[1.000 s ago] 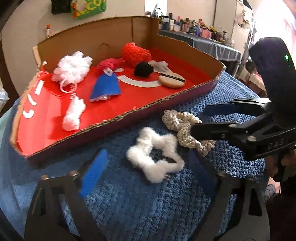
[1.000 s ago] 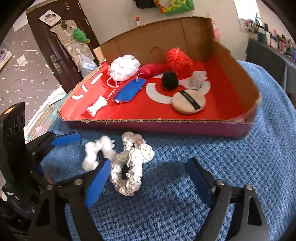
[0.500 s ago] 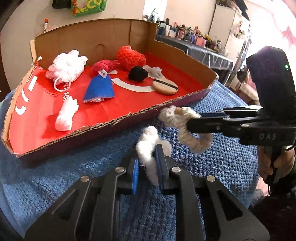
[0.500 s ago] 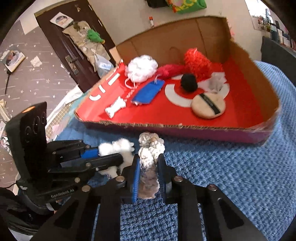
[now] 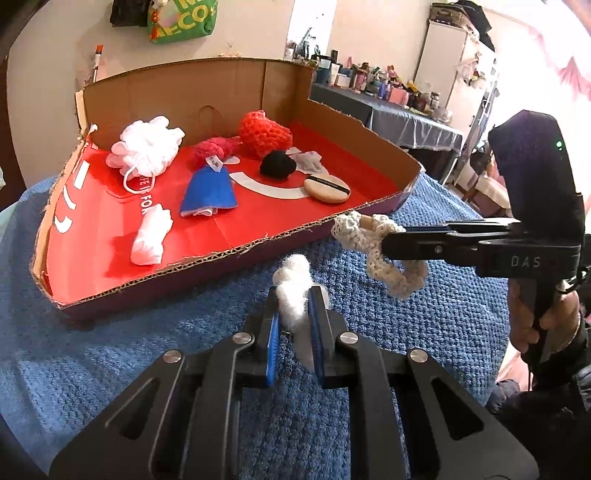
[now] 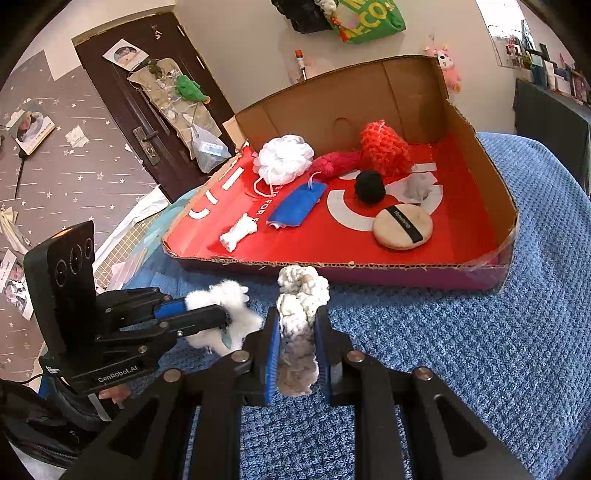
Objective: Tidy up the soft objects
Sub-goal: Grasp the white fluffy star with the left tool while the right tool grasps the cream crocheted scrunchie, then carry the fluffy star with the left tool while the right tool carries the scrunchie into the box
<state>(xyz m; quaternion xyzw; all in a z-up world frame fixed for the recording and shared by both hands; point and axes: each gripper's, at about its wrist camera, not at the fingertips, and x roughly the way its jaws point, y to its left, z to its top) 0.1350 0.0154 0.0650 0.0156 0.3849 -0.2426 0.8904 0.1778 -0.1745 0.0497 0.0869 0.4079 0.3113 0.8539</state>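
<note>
Surface: blue knit blanket (image 5: 110,354), covering the whole work area. On it, a shallow cardboard tray (image 6: 476,155) with a red floor and brown walls, the near wall low. Tray contents: white mesh puff (image 6: 284,158), red crochet piece (image 6: 386,149), pink piece (image 6: 338,162), black pompom (image 6: 369,186), blue cloth (image 6: 297,205), small white roll (image 6: 238,232), round beige pad (image 6: 402,227) with a black strap, grey-white scrap (image 6: 417,186). Left gripper (image 5: 293,295): jaws clamped on a white fluffy scrunchie (image 5: 291,291), held over the blanket just in front of the tray. Right gripper (image 6: 297,314): jaws clamped on a cream crochet scrunchie (image 6: 301,295), raised beside the tray's near wall. The two scrunchies are close, not touching. Room: dark door (image 6: 147,96) hung with bags, grey star-print wall (image 6: 74,177), green bag (image 5: 183,18) on a white wall, a cluttered side table (image 5: 388,107), a white cabinet (image 5: 447,62).
</note>
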